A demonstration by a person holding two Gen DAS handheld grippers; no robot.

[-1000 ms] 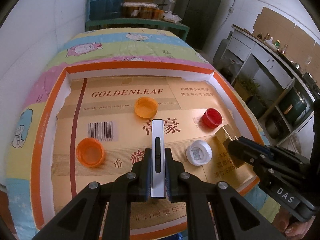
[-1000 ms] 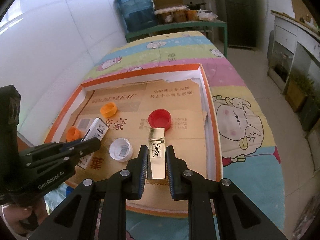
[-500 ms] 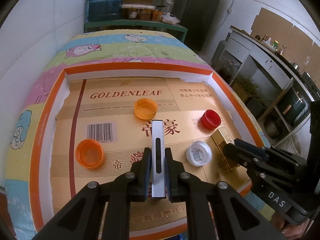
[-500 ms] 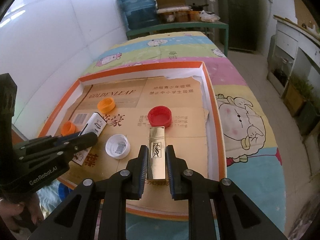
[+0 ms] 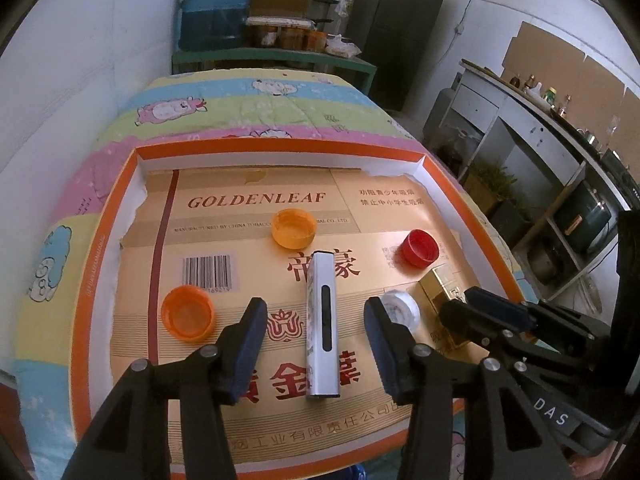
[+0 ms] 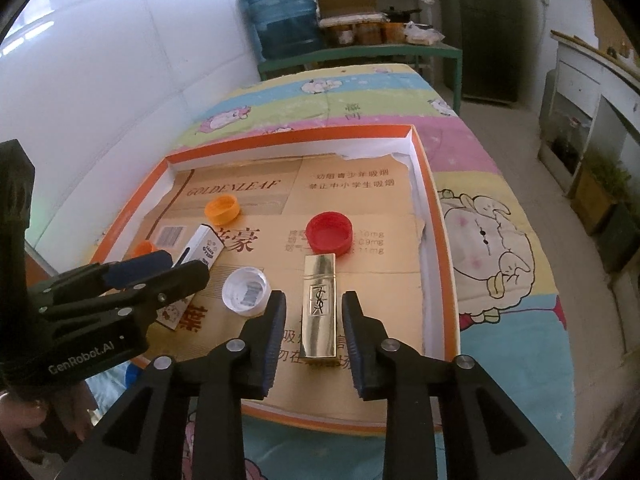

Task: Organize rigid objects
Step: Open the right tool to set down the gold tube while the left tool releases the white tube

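A slim white box (image 5: 321, 322) lies flat on the cardboard, lengthwise between the fingers of my open left gripper (image 5: 316, 312), which do not touch it. It also shows in the right wrist view (image 6: 200, 254). A gold YSL box (image 6: 319, 306) lies flat between the fingers of my open right gripper (image 6: 314, 308), apart from both pads. It also shows in the left wrist view (image 5: 440, 284), partly behind the right gripper.
An orange-rimmed tray (image 5: 92, 280) lined with cardboard sits on a cartoon quilt. In it lie a yellow-orange cap (image 5: 293, 227), an orange cap (image 5: 187, 313), a red cap (image 5: 420, 248) and a white cap (image 6: 245, 290). Shelves and a water jug stand behind.
Both grippers have opened and let go: the white box and the gold box now lie free on the cardboard between the spread fingers.
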